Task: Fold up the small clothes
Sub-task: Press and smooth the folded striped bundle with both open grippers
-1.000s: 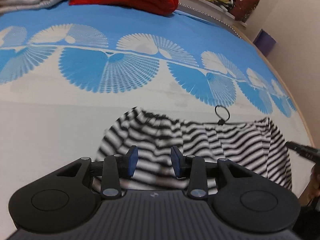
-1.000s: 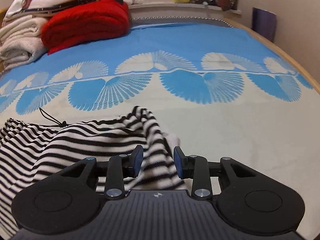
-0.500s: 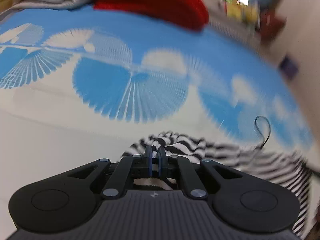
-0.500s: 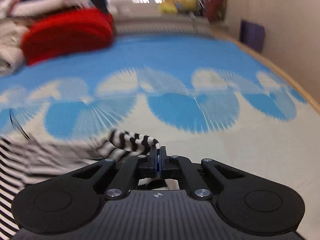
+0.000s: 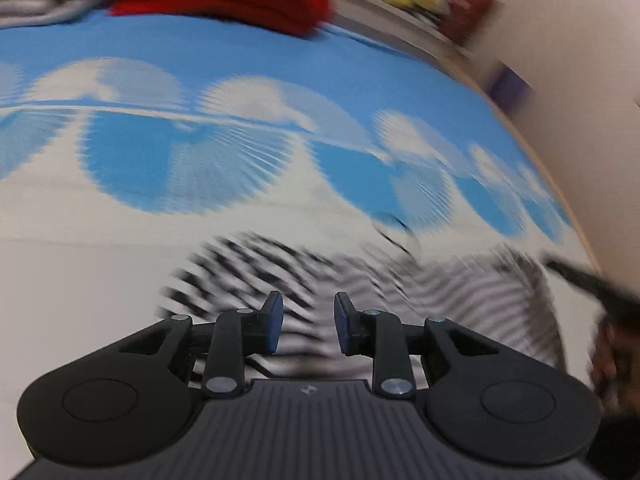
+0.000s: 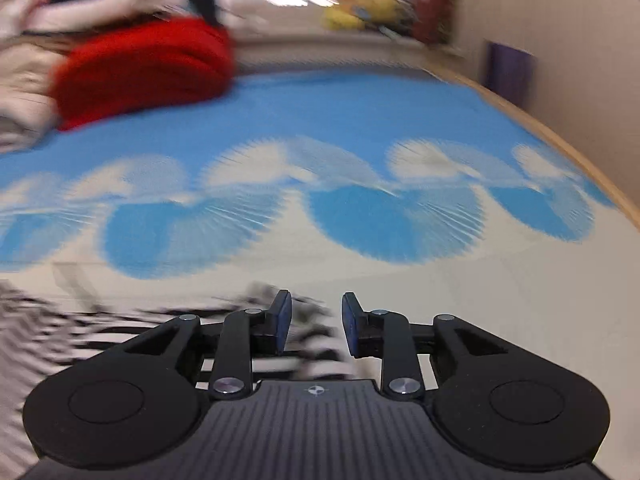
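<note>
Across the upper half of both views spreads my bedspread (image 5: pixel 248 76), smooth blue cloth with white fan scallops. Low in each frame lies the striped garment (image 5: pixel 472 300), soft black-and-white knit, rumpled and blurred; I judge the folding barely begun. My left gripper (image 5: pixel 308 322) and right gripper (image 6: pixel 316 324) both gape over it, holding nothing.

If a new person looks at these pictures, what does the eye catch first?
First, the black-and-white striped garment lying blurred on the blue-and-white fan-patterned bedsheet, just ahead of the open left tongs and right tongs. Next, the folded red blanket at the bed's far end.
</note>
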The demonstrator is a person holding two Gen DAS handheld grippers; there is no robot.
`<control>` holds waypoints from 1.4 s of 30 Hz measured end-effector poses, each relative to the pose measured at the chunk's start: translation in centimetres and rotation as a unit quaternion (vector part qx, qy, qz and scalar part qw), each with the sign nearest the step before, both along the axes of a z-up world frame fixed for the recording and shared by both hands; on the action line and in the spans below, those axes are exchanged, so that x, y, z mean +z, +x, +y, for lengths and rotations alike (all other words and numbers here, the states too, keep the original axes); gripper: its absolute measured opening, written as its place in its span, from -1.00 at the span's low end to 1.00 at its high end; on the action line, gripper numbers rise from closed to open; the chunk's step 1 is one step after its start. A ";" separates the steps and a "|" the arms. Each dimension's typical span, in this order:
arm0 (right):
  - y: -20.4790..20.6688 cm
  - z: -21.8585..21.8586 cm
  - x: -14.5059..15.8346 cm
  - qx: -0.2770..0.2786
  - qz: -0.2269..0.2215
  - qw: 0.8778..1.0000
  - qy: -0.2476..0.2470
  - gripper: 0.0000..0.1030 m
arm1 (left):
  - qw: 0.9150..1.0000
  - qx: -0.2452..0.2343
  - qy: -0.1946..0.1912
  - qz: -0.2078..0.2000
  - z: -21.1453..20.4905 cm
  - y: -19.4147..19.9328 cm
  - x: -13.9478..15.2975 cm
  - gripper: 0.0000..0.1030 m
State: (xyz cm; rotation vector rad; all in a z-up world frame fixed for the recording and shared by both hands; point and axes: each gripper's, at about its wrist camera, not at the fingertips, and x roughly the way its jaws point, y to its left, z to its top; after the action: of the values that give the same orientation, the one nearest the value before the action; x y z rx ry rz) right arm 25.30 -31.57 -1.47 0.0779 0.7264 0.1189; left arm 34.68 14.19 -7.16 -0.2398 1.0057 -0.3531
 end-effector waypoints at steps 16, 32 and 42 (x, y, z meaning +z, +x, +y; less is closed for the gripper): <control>-6.2 -2.0 1.5 0.087 0.102 0.991 -0.015 -0.17 | 0.997 -0.058 0.044 0.012 -2.6 -7.6 3.7 -0.20; -10.7 -4.2 -3.5 0.028 0.191 0.977 -0.092 -0.20 | 0.988 0.099 0.034 0.109 3.1 -12.5 -0.9 -0.38; -11.2 -5.6 -1.8 -0.006 0.151 0.986 -0.073 -0.10 | 0.979 0.138 0.070 0.132 5.0 -13.7 -1.5 -0.29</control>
State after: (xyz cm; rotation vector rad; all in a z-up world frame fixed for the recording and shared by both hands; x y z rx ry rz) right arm 14.13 -37.20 -3.32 -0.0419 1.0346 0.0418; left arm 20.95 19.17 -8.70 -0.3011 1.2354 0.0047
